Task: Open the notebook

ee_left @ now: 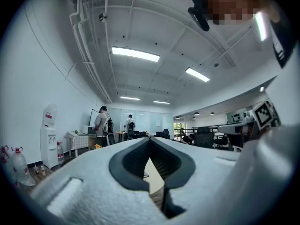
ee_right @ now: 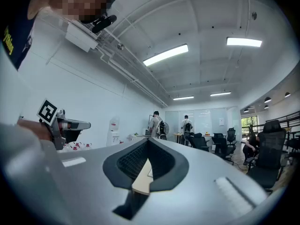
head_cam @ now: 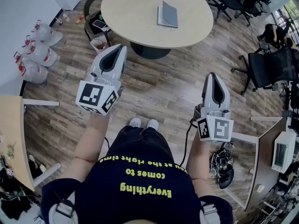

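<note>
The notebook point(head_cam: 167, 14) lies closed, grey cover up, on the far half of a round beige table point(head_cam: 131, 13). I stand some way back from the table with both grippers held level and pointing at it. My left gripper point(head_cam: 120, 46) is shut and empty, its tip just short of the table's near edge. My right gripper point(head_cam: 212, 74) is lower and further right, also shut with nothing in it. In the left gripper view the jaws point(ee_left: 150, 138) meet at the tip, with a strip of table point(ee_left: 153, 178) showing below. The right gripper view shows the same: right gripper point(ee_right: 148, 139) shut, table point(ee_right: 142, 179) beyond.
Black office chairs point(head_cam: 266, 64) stand to the right of the table, and another chair point(head_cam: 96, 22) at its left. Water bottles point(head_cam: 35, 55) line the left wall. Desks flank me at left point(head_cam: 11, 134) and right point(head_cam: 268, 153). Two people point(ee_left: 102, 123) stand far across the room.
</note>
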`<state>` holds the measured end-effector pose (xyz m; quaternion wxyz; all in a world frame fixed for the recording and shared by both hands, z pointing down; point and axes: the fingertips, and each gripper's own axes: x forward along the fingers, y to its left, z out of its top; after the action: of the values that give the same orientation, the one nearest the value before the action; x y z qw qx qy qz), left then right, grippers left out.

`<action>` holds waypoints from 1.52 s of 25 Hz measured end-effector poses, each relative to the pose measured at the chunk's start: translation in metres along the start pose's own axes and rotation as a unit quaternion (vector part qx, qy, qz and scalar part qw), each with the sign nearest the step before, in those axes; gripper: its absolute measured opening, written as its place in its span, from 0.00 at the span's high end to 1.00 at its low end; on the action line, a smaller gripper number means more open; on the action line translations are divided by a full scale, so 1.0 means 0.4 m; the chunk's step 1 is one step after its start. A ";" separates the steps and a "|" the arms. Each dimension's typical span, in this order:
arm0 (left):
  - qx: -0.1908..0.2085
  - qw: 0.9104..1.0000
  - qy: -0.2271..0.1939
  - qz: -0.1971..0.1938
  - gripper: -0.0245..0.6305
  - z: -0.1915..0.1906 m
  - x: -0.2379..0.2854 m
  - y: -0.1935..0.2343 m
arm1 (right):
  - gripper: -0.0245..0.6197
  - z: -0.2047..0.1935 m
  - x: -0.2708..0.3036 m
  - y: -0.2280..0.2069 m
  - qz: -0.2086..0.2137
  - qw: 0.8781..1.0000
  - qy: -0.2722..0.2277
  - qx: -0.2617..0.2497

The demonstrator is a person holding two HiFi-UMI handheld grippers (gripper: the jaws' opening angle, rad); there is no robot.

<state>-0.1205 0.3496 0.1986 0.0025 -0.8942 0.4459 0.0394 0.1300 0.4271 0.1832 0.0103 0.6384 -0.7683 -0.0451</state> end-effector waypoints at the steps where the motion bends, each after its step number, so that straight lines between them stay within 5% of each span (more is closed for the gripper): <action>1: 0.001 1.000 0.001 0.004 0.96 -0.001 -0.005 -0.005 | 0.94 0.004 -0.007 -0.012 0.000 1.000 -0.001 0.001; 12: -0.015 0.999 0.006 0.049 0.96 -0.024 0.004 -0.070 | 0.94 -0.001 -0.036 -0.098 0.024 0.999 -0.011 0.020; 14: -0.018 0.998 0.005 0.055 0.85 -0.027 0.008 -0.082 | 0.92 -0.021 -0.029 -0.118 0.028 0.999 -0.002 0.031; 17: -0.052 0.998 0.010 0.034 0.64 -0.041 0.026 -0.105 | 0.68 -0.040 -0.006 -0.138 0.037 0.998 0.013 0.039; 24: -0.061 0.997 0.030 0.025 0.39 -0.069 0.073 -0.100 | 0.60 -0.076 0.060 -0.126 0.082 0.993 0.030 0.079; 38: -0.054 0.996 0.055 -0.043 0.21 -0.126 0.346 0.187 | 0.51 -0.086 0.428 -0.083 0.032 0.997 0.029 0.069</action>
<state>-0.0938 0.1921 0.2409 -0.0683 -0.9123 0.4035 0.0138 0.1334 0.2509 0.2076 -0.0101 0.6138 -0.7890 0.0274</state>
